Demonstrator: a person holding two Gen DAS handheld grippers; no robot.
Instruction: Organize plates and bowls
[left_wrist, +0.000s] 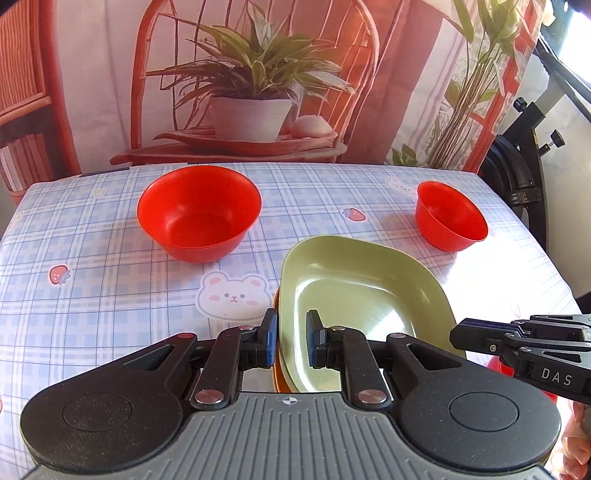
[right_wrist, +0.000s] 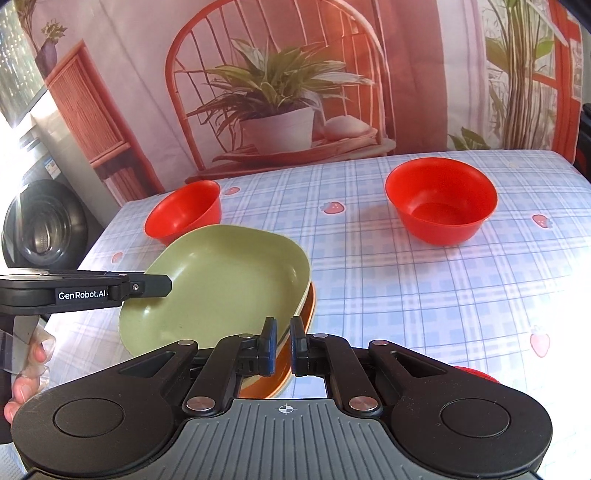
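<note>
A green rounded-square plate (left_wrist: 354, 288) lies stacked on an orange plate (left_wrist: 279, 384) close over the checked tablecloth (left_wrist: 110, 295). My left gripper (left_wrist: 292, 332) is shut on the stack's near left rim. My right gripper (right_wrist: 284, 343) is shut on the rim of the green plate (right_wrist: 221, 280) at its near right corner, with the orange plate (right_wrist: 308, 310) showing below. Each gripper shows side-on in the other's view: the right gripper (left_wrist: 458, 334) and the left gripper (right_wrist: 168, 286). Two red bowls stand upright farther back, one at left (left_wrist: 199, 214) (right_wrist: 184, 214) and one at right (left_wrist: 450, 218) (right_wrist: 441, 201).
Another red object (right_wrist: 476, 373) peeks out at the near right, mostly hidden behind my right gripper. A printed backdrop of a chair and potted plant (left_wrist: 251, 92) hangs behind the table. A black stand (left_wrist: 524, 155) is off the right edge. Fingers of a hand (right_wrist: 22, 387) hold the left gripper.
</note>
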